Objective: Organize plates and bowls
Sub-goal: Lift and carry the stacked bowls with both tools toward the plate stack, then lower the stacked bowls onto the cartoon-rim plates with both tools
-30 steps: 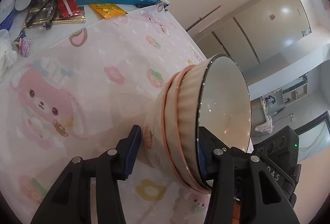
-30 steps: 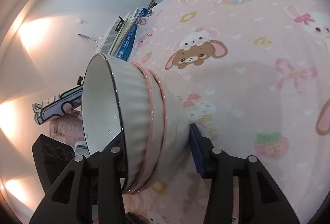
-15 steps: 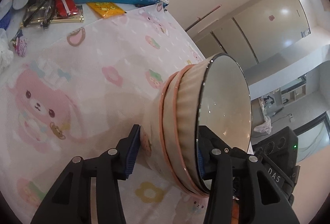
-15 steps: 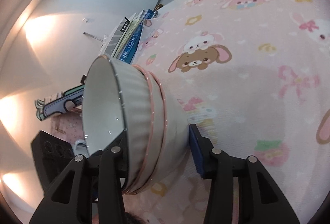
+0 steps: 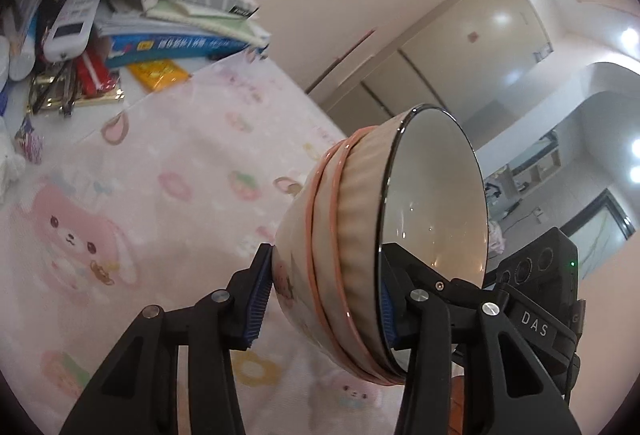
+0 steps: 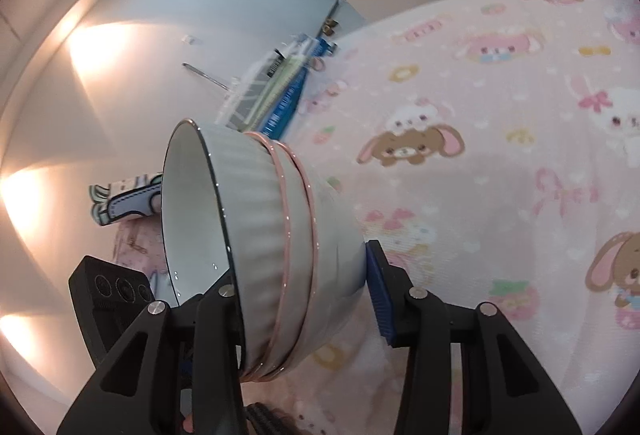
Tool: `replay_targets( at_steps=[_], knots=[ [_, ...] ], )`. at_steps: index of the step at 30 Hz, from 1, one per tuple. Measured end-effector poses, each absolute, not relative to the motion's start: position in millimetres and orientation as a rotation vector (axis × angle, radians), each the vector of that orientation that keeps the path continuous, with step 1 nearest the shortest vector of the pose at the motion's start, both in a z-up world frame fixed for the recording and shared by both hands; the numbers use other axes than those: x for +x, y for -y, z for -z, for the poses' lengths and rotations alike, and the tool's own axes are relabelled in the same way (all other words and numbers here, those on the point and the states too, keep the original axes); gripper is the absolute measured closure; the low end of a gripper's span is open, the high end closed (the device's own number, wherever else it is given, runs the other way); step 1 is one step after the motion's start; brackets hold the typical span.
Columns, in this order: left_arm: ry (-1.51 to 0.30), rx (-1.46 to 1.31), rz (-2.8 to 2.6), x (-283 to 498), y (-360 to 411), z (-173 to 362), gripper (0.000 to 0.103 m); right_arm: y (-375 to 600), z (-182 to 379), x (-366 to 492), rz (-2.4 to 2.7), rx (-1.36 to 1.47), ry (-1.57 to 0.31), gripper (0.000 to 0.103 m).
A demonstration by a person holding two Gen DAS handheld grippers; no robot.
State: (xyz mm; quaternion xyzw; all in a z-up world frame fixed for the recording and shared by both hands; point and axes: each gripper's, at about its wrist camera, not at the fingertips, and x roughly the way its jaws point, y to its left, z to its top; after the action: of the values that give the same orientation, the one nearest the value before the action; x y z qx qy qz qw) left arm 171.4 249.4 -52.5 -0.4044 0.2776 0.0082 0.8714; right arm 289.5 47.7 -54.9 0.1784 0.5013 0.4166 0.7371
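Observation:
A stack of three nested ribbed bowls (image 5: 352,243), two with pink rims and the top one dark-rimmed, is held up off the table between both grippers. My left gripper (image 5: 324,307) is shut on one side of the stack, one finger inside the top bowl and one under the base. My right gripper (image 6: 304,295) is shut on the opposite side of the same stack (image 6: 264,247) in the same way. Each gripper's body shows beyond the bowls in the other's view. The stack is tilted on its side in both views.
A pink cartoon tablecloth (image 5: 132,203) covers the table below. A pile of books and papers (image 5: 180,27), a remote control (image 5: 72,27) and small clutter sit at the far edge. The books also show in the right wrist view (image 6: 280,91). Cabinets and walls lie beyond.
The bowl stack has risen higher above the tablecloth with both grippers still clamped on it; the table and books have dropped away and the view has tilted.

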Motion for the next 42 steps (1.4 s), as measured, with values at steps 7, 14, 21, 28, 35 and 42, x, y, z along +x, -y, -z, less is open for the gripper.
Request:
replay_targets(
  at_steps=[7,14,21,28,35,42],
  knots=[
    [-0.567,-0.776,-0.037,156.1,-236.4,13.6,0.055,-37.8,21.5,274.2,-0.935,0.405,-1.075,0.062],
    [-0.580,-0.731,-0.070,137.3,-213.0,-22.6,0.055,-21.0,-3.9,258.4,-0.948,0.440,-1.107,0.062],
    [-0.592,-0.694,-0.039,138.3,-174.6,-47.6,0.055,18.0,-24.1,253.9,-0.931,0.488,-1.109,0.062],
    [-0.609,-0.667,0.037,148.1,-123.5,-59.0,0.055,71.6,-33.5,251.4,-0.891,0.519,-1.098,0.062],
    [-0.632,-0.623,0.121,145.5,-58.2,-61.1,0.055,139.9,-39.2,235.6,-0.805,0.539,-1.062,0.062],
    [-0.698,-0.598,0.204,151.0,-1.3,-59.4,0.055,201.5,-41.6,219.7,-0.716,0.539,-1.035,0.062]
  ],
)
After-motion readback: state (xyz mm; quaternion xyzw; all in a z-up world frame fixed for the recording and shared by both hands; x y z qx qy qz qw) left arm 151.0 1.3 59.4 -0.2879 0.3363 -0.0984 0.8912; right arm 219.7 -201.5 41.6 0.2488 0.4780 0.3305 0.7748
